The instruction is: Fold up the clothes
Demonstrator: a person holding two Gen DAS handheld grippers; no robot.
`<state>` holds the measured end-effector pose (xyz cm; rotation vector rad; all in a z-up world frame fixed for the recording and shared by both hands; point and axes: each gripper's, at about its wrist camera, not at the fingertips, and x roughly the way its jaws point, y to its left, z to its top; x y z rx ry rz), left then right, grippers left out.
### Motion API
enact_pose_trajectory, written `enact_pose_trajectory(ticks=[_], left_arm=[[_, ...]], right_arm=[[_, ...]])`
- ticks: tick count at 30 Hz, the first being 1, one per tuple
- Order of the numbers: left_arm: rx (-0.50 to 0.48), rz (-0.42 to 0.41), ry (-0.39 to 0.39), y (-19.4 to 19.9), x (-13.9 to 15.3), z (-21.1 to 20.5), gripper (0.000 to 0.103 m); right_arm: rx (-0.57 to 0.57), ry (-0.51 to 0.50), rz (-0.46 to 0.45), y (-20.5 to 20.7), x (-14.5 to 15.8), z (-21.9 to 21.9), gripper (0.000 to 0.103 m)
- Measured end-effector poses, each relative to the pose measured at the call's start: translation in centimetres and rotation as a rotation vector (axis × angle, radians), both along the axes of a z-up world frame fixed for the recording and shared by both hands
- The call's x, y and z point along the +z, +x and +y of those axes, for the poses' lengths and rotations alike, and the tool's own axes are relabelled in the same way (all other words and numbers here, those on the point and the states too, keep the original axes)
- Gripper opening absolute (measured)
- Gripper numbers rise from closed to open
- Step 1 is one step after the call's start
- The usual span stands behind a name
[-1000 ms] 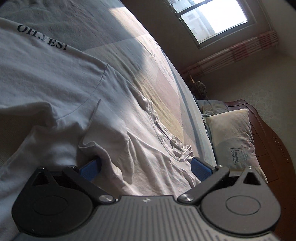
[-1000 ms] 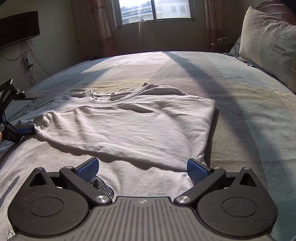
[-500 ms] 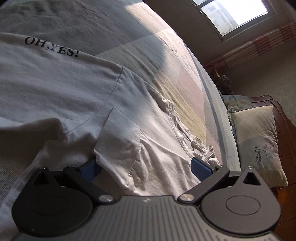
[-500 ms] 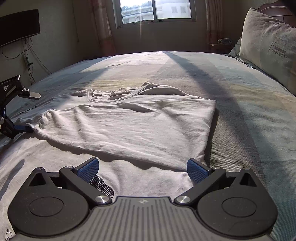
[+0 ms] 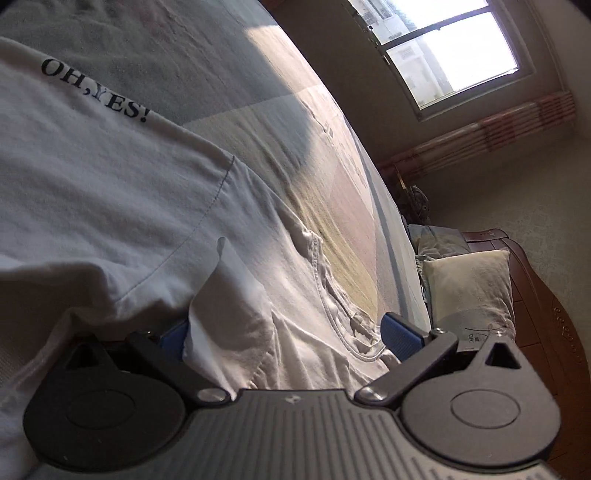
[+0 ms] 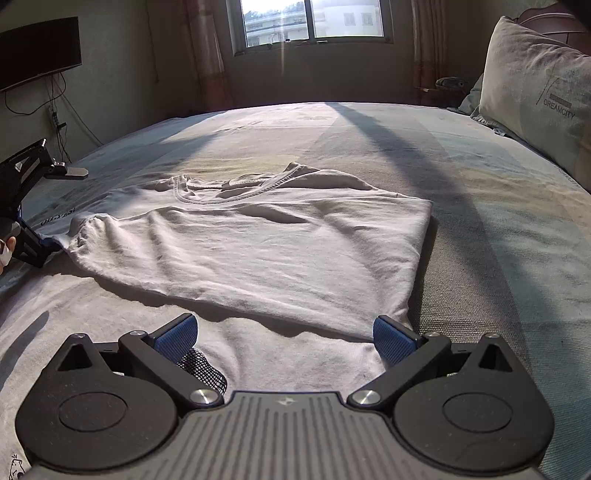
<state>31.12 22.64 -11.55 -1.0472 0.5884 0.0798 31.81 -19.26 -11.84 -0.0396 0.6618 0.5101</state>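
Note:
A white T-shirt (image 6: pixel 258 236) lies flat on the bed, one side folded over its middle and the collar (image 6: pixel 236 184) at the far end. Black "OH,YES!" lettering (image 5: pixel 96 88) shows on the part still spread out. My left gripper (image 5: pixel 286 336) is open at the folded sleeve's edge; a flap of sleeve (image 5: pixel 225 314) drapes against its left finger (image 5: pixel 173 336). In the right wrist view the left gripper (image 6: pixel 26 206) sits at the far left. My right gripper (image 6: pixel 284 334) is open, low over the shirt's lower part, holding nothing.
The grey striped bed sheet (image 6: pixel 480 221) stretches to the right of the shirt. A pillow (image 6: pixel 539 99) leans on the wooden headboard (image 5: pixel 546 302). A window (image 6: pixel 314 18) and a wall TV (image 6: pixel 37 51) lie beyond the bed. A fingertip (image 6: pixel 5 251) shows at the left edge.
The left gripper has drawn back to the left, away from the shirt's middle, and tilted; the sleeve flap now rests by its left finger. The right gripper has not moved.

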Motion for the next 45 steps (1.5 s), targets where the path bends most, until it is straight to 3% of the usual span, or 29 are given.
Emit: enact_pose_trajectory(ticks=[2,6,7,11,12,15,18,20,23,25,28,34,38,40,42,43,45], left_arm=[[-0.019,-0.016,0.039,0.4,0.5,-0.2,0.101],[-0.016,-0.097,0.040,0.2,0.9,0.5,0.100],[-0.034,-0.073,0.058,0.3,0.9,0.5,0.099],[-0.124,0.017,0.177,0.0,0.7,0.4,0.071],[-0.142,0.017,0.195,-0.2,0.7,0.5,0.069],[-0.148,0.021,0.207,-0.2,0.4,1.2,0.055],[-0.118,0.043,0.225,0.1,0.1,1.6,0.034],[-0.125,0.070,0.301,0.5,0.7,0.8,0.029],[-0.190,0.108,0.521,1.5,2.5,-1.7,0.024],[-0.196,0.079,0.568,1.8,4.0,-2.4,0.015],[-0.197,0.017,0.616,2.2,6.5,-3.0,0.014],[-0.195,-0.056,0.659,3.2,9.8,-2.9,0.014],[-0.159,0.066,0.653,3.5,7.1,-1.6,0.014],[-0.122,0.170,0.592,3.5,4.8,-0.1,0.014],[-0.088,0.226,0.479,2.9,2.7,1.9,0.014],[-0.063,0.207,0.440,2.2,2.3,2.6,0.014],[-0.041,0.203,0.456,1.6,3.0,2.9,0.013]], right_arm=[[0.001,-0.003,-0.001,0.0,0.0,0.0,0.103],[0.002,-0.008,-0.002,0.0,0.0,0.0,0.103],[0.002,-0.008,-0.002,0.0,0.0,0.0,0.103],[0.002,-0.011,-0.003,0.0,0.0,0.1,0.103],[0.002,-0.014,-0.004,0.0,0.0,0.1,0.103],[0.002,-0.024,-0.006,-0.1,0.0,0.2,0.103],[0.002,-0.034,-0.009,-0.1,0.0,0.4,0.103],[0.001,-0.040,-0.010,-0.2,-0.1,0.4,0.103],[0.001,-0.048,-0.013,-0.2,-0.1,0.5,0.103],[0.001,-0.048,-0.013,-0.2,0.0,0.5,0.103],[0.001,-0.047,-0.015,-0.3,0.0,0.5,0.103],[-0.001,-0.046,-0.020,-0.4,0.1,0.6,0.103],[-0.001,-0.040,-0.025,-0.5,0.2,0.5,0.103],[0.002,-0.035,-0.026,-0.5,0.2,0.4,0.103],[0.006,-0.028,-0.025,-0.5,0.3,0.3,0.103],[0.008,-0.025,-0.024,-0.4,0.3,0.2,0.103],[0.011,-0.019,-0.022,-0.4,0.3,0.2,0.103]])
